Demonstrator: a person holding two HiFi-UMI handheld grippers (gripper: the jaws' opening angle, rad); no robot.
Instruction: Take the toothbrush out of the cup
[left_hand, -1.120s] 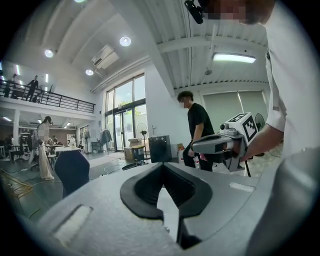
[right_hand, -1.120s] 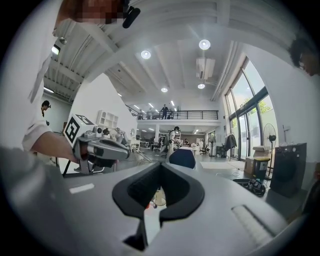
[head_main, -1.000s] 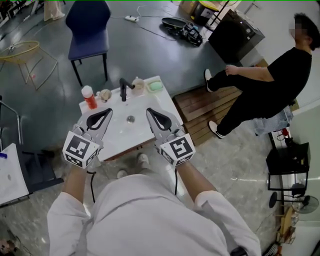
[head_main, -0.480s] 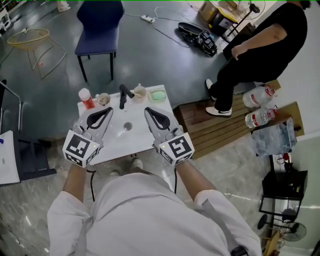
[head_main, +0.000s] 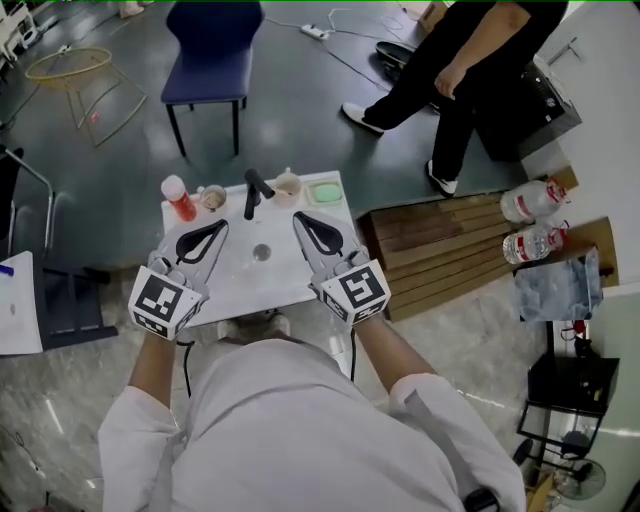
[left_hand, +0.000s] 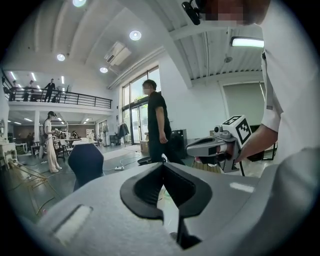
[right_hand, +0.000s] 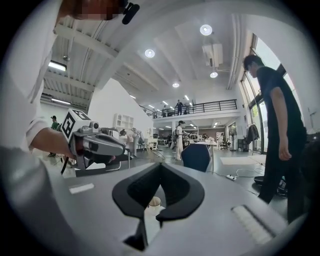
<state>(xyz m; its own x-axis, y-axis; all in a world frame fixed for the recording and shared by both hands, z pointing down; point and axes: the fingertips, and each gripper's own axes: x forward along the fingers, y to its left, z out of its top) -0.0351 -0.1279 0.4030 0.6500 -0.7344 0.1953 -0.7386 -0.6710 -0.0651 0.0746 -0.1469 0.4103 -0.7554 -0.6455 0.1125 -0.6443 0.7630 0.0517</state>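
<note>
"How did the claws stand?"

"Both were closed tight and empty. The left claw (head_main: 213, 228) and right claw (head_main: 300, 220) hovered side by side over the white tabletop (head_main: 235, 285), apart from each other, with nothing between their jaws."

"And the cup?"

"The cup (head_main: 287, 187) stood just ahead of the right claw's tips, beside the black faucet (head_main: 254, 190). The toothbrush was too small to make out in it."

"Anything else?"

"A red bottle (head_main: 180, 197) stood ahead of the left claw, and a green soap dish (head_main: 325, 191) ahead of the right."

The inside of the cup (head_main: 287, 188) is too small to tell — the bystander (head_main: 480, 40) is cut off at the top.
</note>
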